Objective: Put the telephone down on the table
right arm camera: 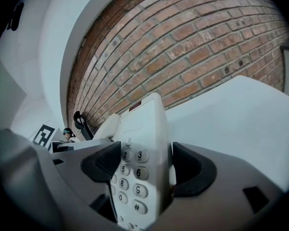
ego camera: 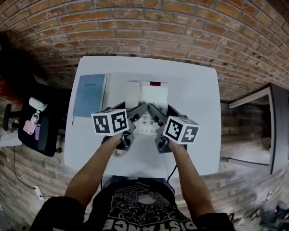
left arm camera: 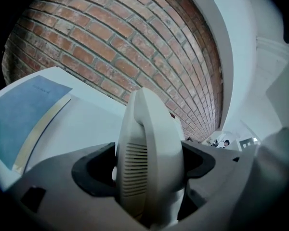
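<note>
A white telephone (ego camera: pixel 147 96) with its handset on the left lies level over the white table (ego camera: pixel 198 105), near the middle. I cannot tell if it touches the table. My left gripper (ego camera: pixel 136 113) is shut on the handset side (left arm camera: pixel 147 148), which fills the gap between the jaws of the left gripper (left arm camera: pixel 147 171). My right gripper (ego camera: pixel 157 114) is shut on the keypad side, where number keys (right arm camera: pixel 134 173) show between the jaws of the right gripper (right arm camera: pixel 145 170). The phone's near end is hidden under both grippers in the head view.
A blue notebook (ego camera: pixel 89 94) lies on the table's left part, close beside the phone, and shows again as the blue notebook (left arm camera: pixel 20 115). Brick paving surrounds the table. A black chair (ego camera: pixel 37 129) stands off the left edge. Bare tabletop (right arm camera: pixel 231 121) stretches to the right.
</note>
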`<state>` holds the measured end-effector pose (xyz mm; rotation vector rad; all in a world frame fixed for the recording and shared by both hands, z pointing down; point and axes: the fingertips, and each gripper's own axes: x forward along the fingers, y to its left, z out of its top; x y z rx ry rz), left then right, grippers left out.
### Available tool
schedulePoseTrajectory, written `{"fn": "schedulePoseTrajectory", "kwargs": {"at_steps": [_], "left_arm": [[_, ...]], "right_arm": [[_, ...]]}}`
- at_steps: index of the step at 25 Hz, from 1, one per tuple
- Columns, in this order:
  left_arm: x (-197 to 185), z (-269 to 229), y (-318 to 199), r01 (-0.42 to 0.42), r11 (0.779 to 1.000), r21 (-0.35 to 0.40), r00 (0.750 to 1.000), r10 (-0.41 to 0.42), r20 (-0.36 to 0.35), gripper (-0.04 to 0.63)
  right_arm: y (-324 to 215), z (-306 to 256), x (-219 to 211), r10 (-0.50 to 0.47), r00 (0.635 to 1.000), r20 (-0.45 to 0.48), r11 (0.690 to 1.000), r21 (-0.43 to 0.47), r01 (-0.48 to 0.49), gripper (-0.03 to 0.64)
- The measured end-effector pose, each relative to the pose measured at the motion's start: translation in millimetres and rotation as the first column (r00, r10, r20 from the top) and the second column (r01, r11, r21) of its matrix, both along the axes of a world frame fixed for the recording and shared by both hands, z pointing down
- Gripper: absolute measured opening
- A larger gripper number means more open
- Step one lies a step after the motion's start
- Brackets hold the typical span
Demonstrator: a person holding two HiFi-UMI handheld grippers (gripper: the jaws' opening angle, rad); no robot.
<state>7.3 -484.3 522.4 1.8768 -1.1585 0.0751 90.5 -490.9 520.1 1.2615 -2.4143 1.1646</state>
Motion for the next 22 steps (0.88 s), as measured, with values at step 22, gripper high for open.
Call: {"fn": "schedulePoseTrajectory", "kwargs": {"at_steps": [22], "left_arm": [[-2, 67, -38, 0.028, 0.988, -0.152, 0.999, -0.024, 0.026, 0.402]], "right_arm": [[-39, 68, -2, -0.008, 1.000, -0.006, 0.991, -0.131, 0.008, 0.324]]}}
